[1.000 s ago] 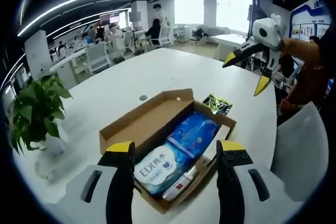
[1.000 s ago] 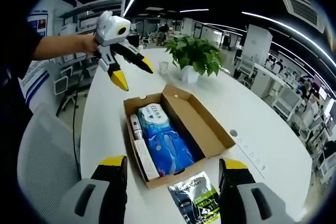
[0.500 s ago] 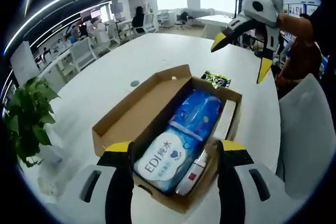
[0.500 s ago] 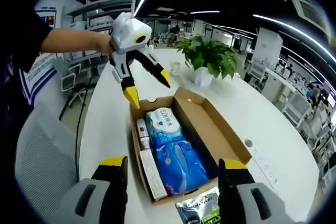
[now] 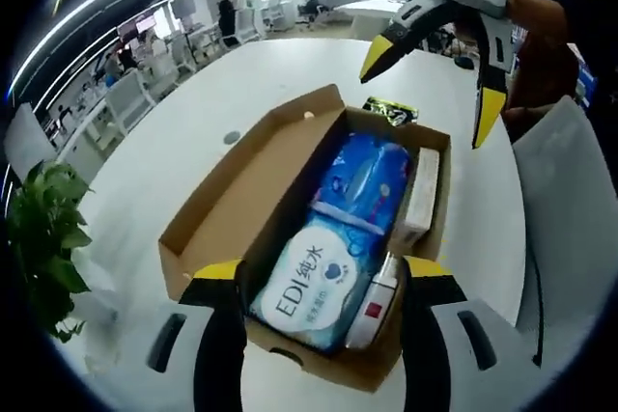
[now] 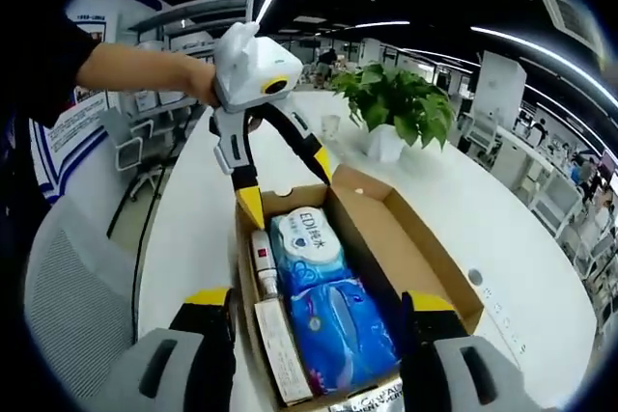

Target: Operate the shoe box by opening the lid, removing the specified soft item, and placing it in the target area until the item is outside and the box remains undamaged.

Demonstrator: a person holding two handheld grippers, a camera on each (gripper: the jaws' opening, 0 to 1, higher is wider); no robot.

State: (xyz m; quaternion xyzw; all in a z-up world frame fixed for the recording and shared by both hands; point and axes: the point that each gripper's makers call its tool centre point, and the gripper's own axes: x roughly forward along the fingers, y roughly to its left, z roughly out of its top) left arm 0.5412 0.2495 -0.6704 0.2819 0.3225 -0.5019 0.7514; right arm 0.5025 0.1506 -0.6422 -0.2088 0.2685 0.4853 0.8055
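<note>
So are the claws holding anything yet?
No. Both the left claw and the right claw are open and empty, above the open box.

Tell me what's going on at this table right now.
A person holds a two-jaw gripper in each hand over an open cardboard shoe box on a white table. The left gripper is open, poised over the near end of the box above the white EDI wipes pack; the right gripper hangs open over the far end. A blue soft pack, a long white box and a small bottle also lie inside. Nothing is gripped yet.
</note>
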